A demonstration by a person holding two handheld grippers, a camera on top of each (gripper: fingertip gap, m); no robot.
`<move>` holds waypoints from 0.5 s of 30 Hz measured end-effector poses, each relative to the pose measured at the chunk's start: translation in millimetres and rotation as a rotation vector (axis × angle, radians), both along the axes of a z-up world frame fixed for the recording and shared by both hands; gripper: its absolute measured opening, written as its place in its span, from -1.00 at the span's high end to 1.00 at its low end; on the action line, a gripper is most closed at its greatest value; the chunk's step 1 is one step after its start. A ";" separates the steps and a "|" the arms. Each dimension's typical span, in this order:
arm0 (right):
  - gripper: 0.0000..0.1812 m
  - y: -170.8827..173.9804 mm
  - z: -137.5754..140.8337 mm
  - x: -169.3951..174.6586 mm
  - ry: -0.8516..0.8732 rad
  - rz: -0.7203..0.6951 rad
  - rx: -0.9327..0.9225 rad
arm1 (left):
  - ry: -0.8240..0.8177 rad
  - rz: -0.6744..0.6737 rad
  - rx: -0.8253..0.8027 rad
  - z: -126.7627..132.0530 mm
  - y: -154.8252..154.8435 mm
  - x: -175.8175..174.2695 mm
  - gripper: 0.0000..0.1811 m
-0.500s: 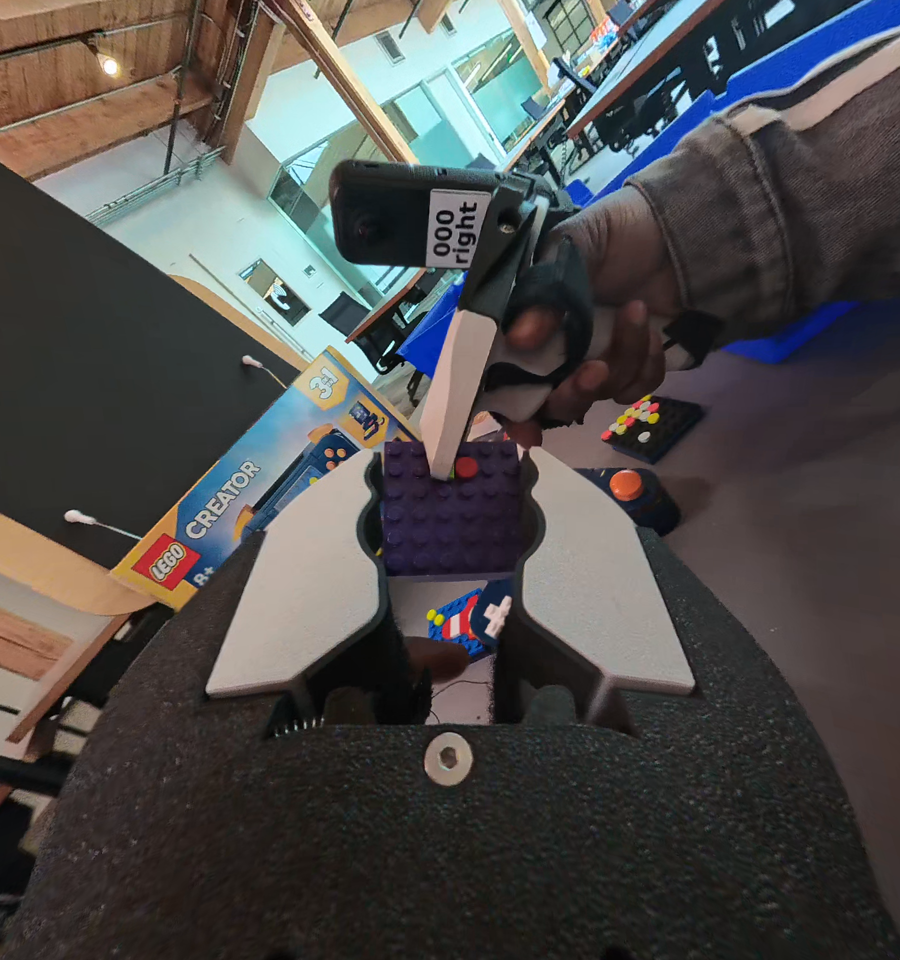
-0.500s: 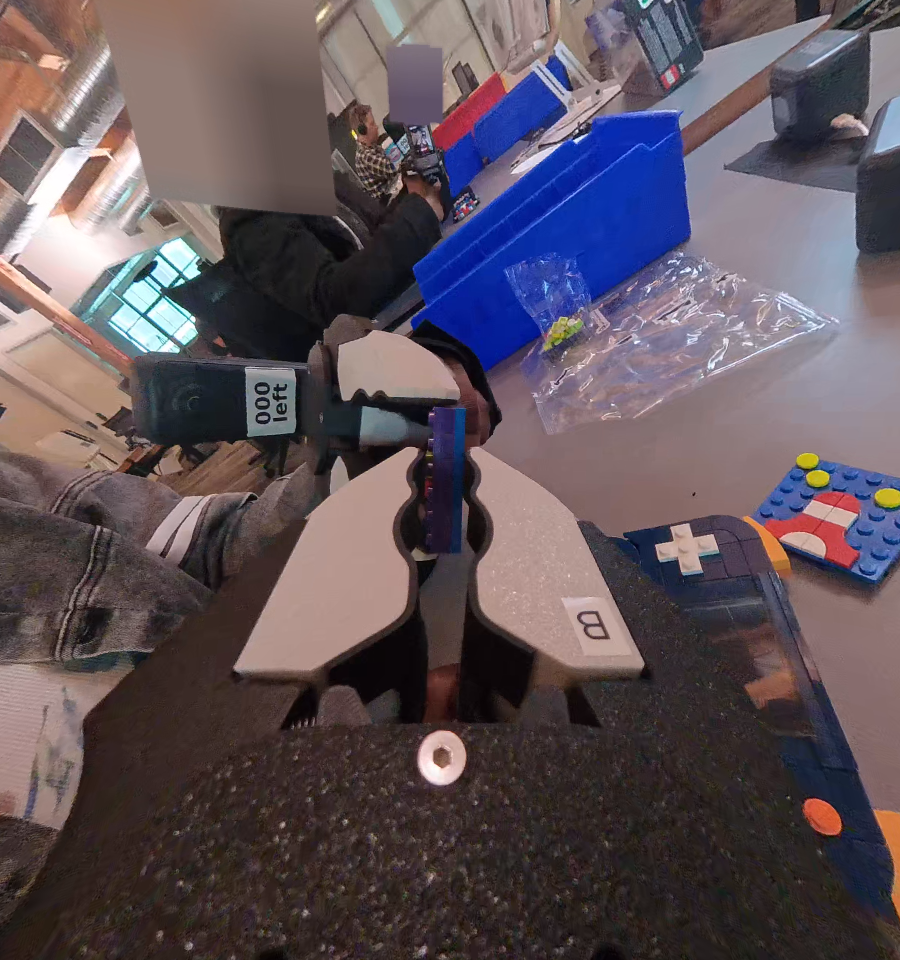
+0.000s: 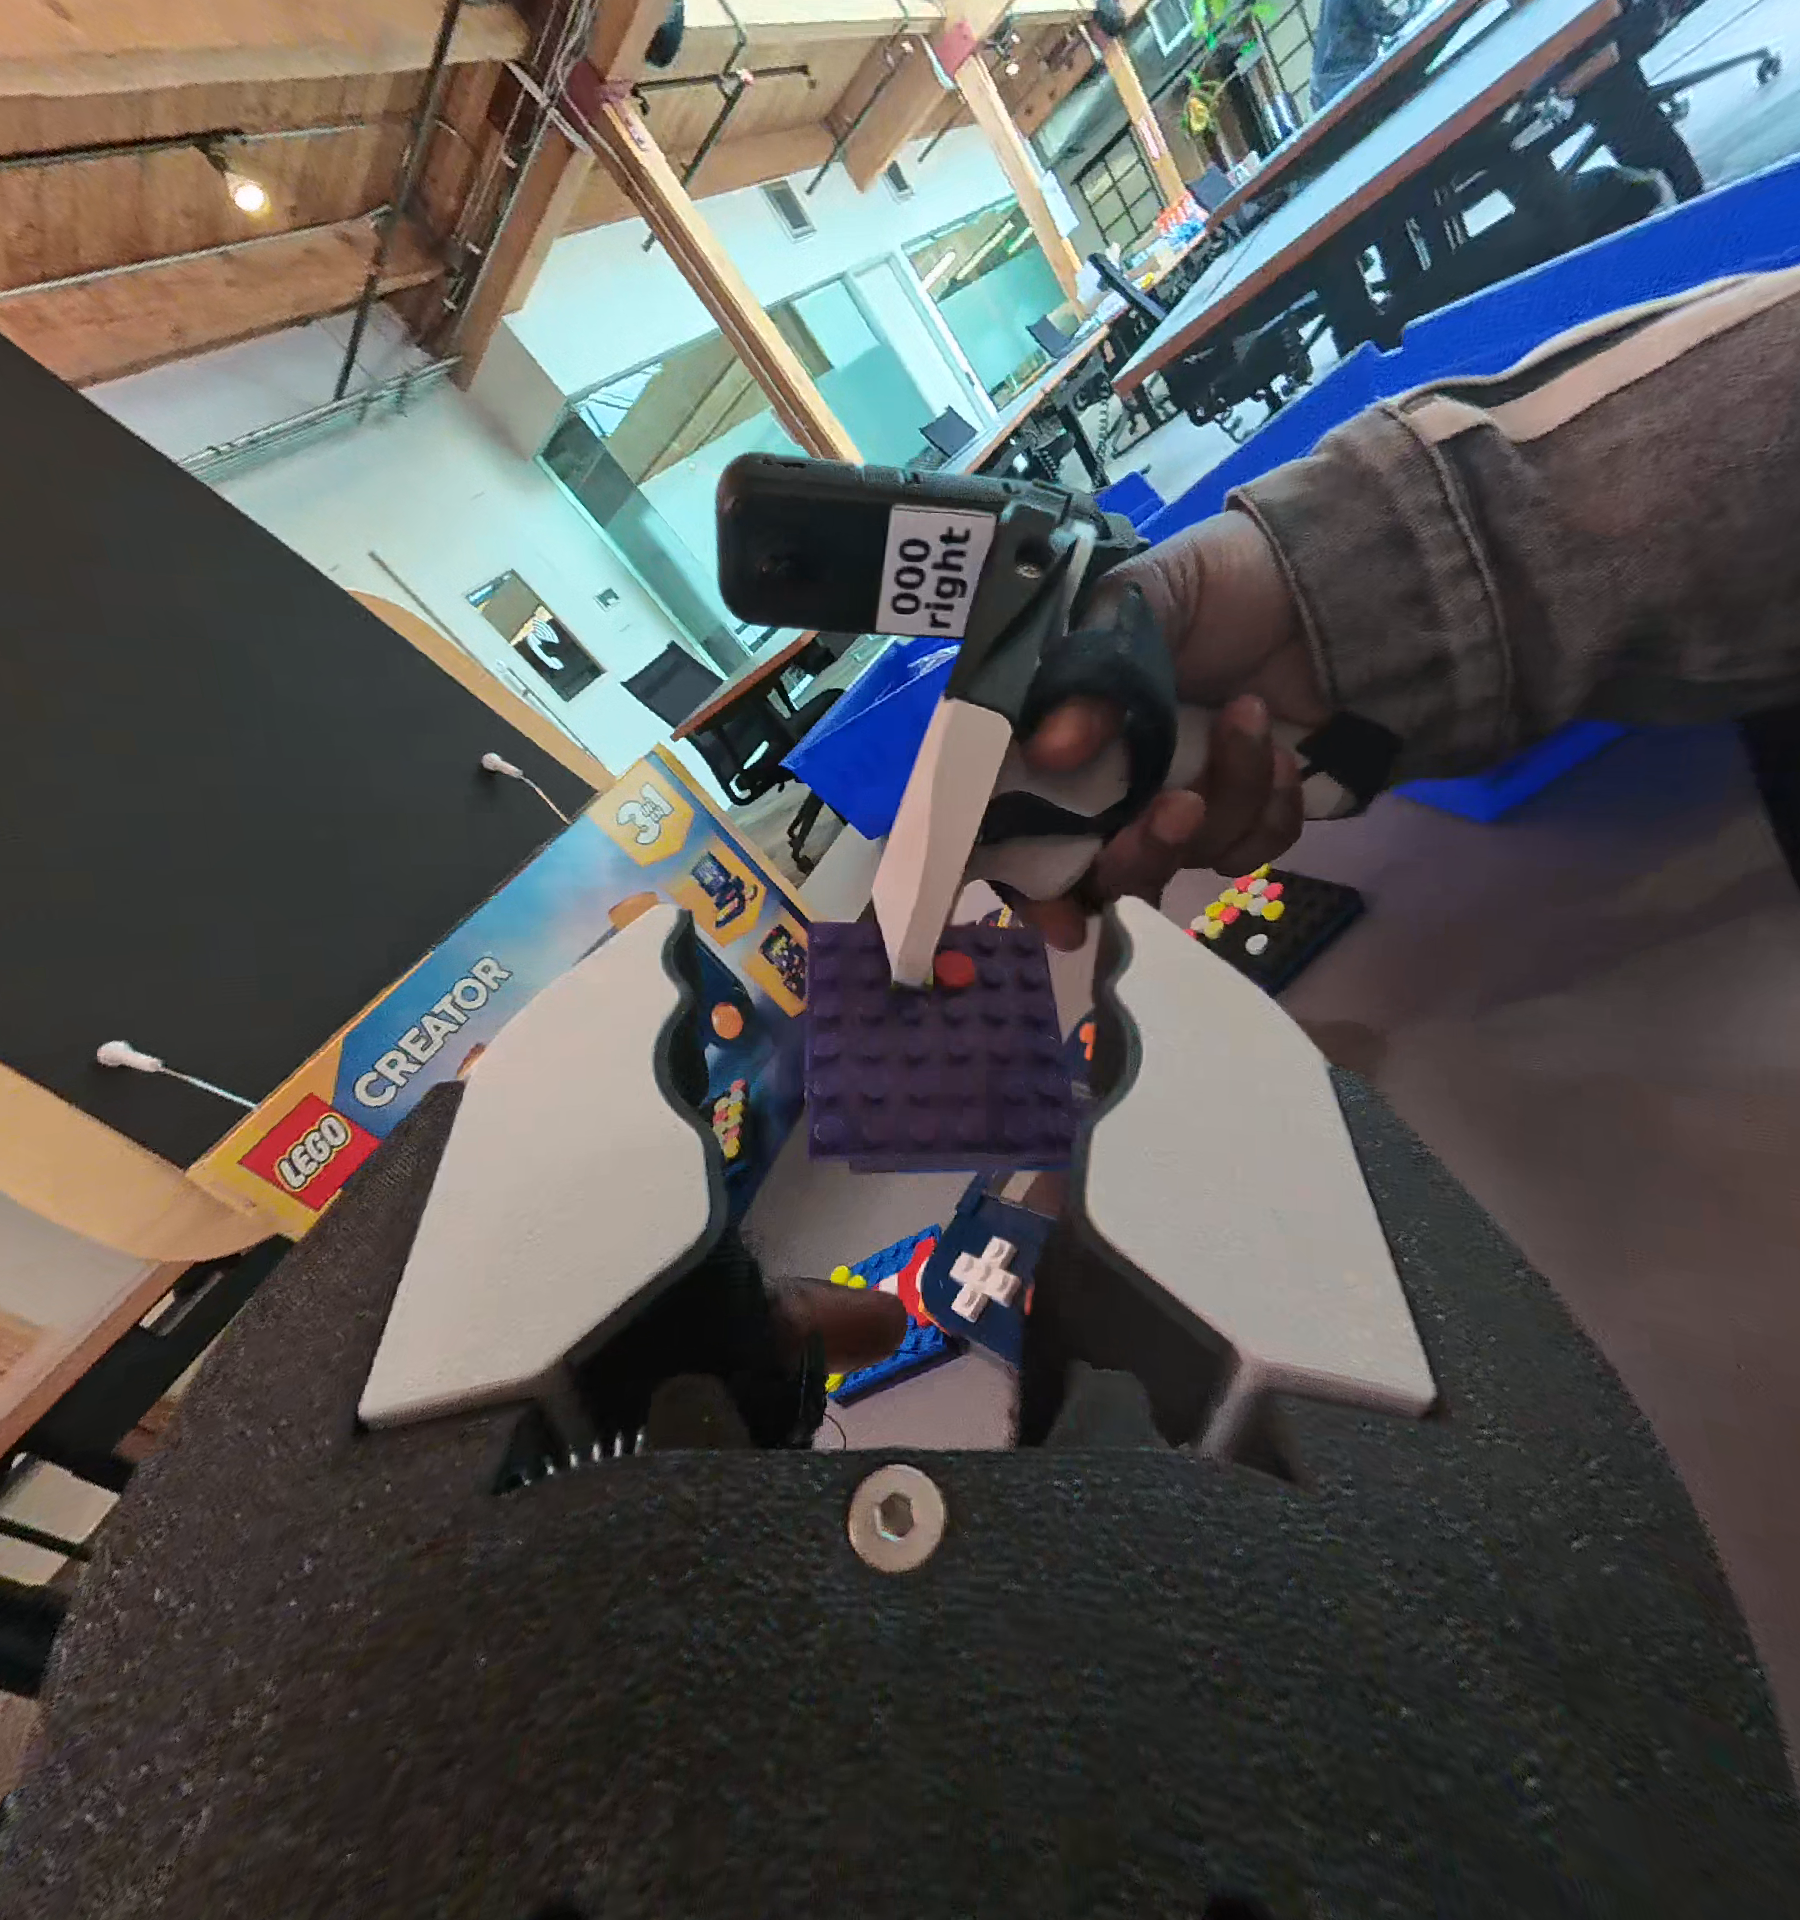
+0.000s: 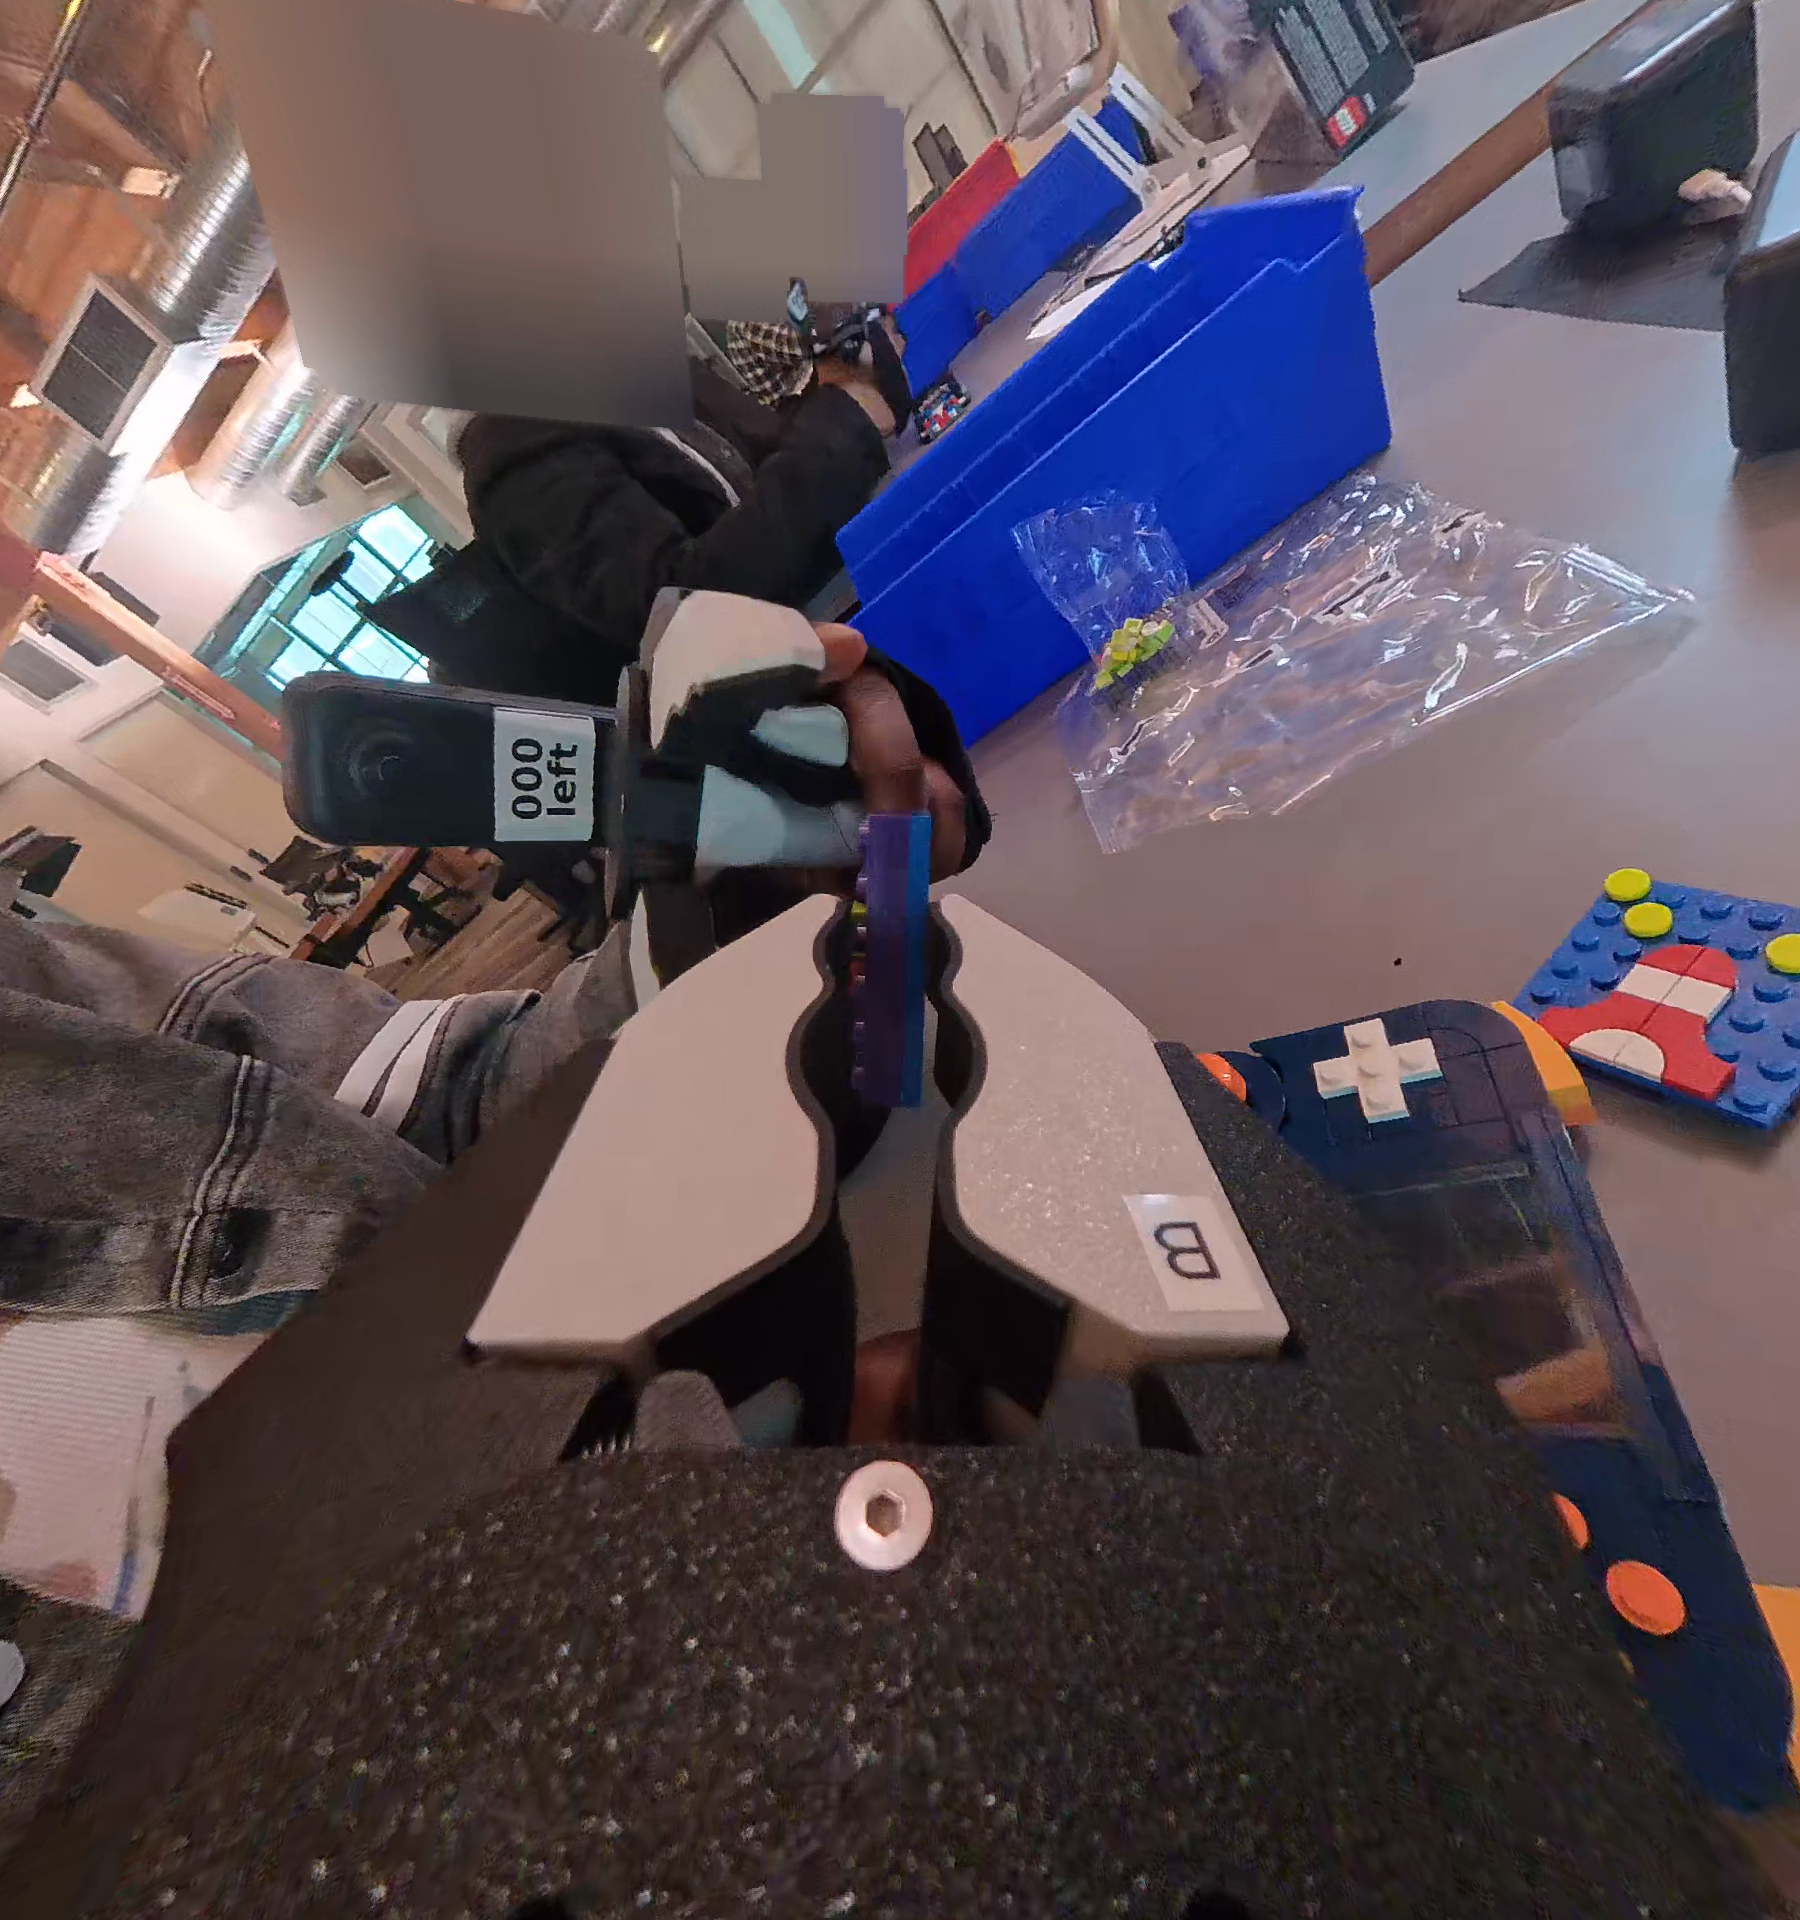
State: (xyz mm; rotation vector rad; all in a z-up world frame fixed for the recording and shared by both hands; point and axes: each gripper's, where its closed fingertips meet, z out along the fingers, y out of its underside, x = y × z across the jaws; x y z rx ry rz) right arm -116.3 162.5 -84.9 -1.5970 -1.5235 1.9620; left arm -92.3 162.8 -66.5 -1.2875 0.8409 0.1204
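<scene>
Left wrist view shows the left gripper point(image 3: 891, 1039) spread wide, its fingers standing clear on either side of the purple studded plate point(image 3: 937, 1049) without touching it. Right wrist view shows the right gripper point(image 4: 891, 997) nearly closed, pinching that plate point(image 4: 894, 961) edge-on across its thin faces, held up above the grey table point(image 4: 1498, 790). A small red stud point(image 3: 950, 968) sits on the plate beside the right fingertip. By its look the plate is light, rigid and smooth-backed; a pinch across the faces near an edge seems the surest hold
</scene>
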 end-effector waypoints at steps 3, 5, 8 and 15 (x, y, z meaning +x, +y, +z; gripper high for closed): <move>0.86 -1.5 6.7 2.7 0.029 0.030 -0.047 | 0.060 0.046 -0.040 -11.1 5.2 -4.7 0.17; 0.86 -1.3 8.9 3.2 0.038 0.031 -0.056 | 0.054 0.044 -0.071 -17.3 7.4 -3.6 0.21; 0.85 -3.5 9.5 2.4 0.042 0.043 -0.085 | 0.066 0.065 -0.028 -12.7 8.8 -1.4 0.40; 0.86 -5.7 12.8 4.0 0.061 0.073 -0.130 | 0.097 0.088 -0.012 -10.7 9.3 -0.6 0.24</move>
